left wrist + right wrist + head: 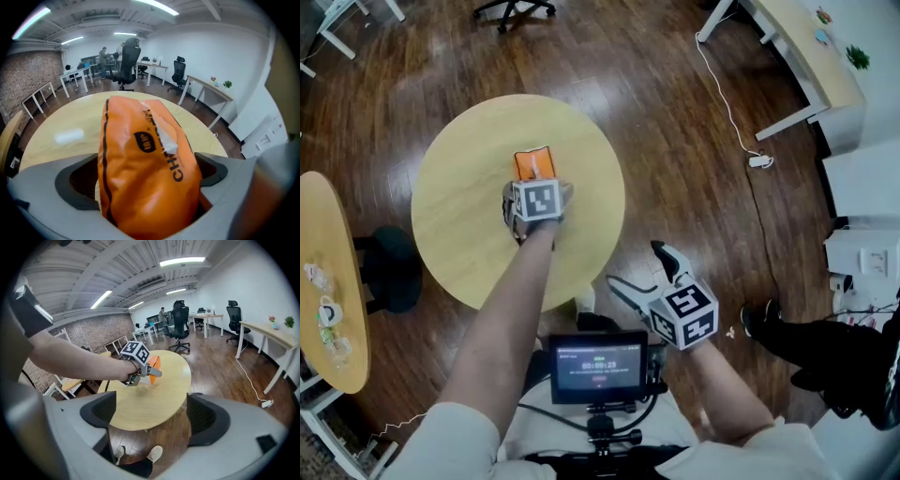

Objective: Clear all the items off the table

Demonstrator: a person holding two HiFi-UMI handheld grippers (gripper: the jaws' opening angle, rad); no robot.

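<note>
An orange snack bag [534, 164] lies on the round wooden table [459, 216], a little past its middle. My left gripper [534, 180] reaches over the table from the near side and stands open around the bag's near end. In the left gripper view the bag [145, 164] fills the space between the wide jaws, with a gap showing at the left jaw. The right gripper view shows the left gripper [152, 371] at the bag [153, 364]. My right gripper [642, 274] hangs open and empty over the floor, off the table's near right edge.
A second round table [328, 234] with small items stands at the left, with a black stool [394, 267] between the tables. A white desk [806, 56] and a floor cable [759, 161] lie at the right. A person's dark leg [806, 342] is near right.
</note>
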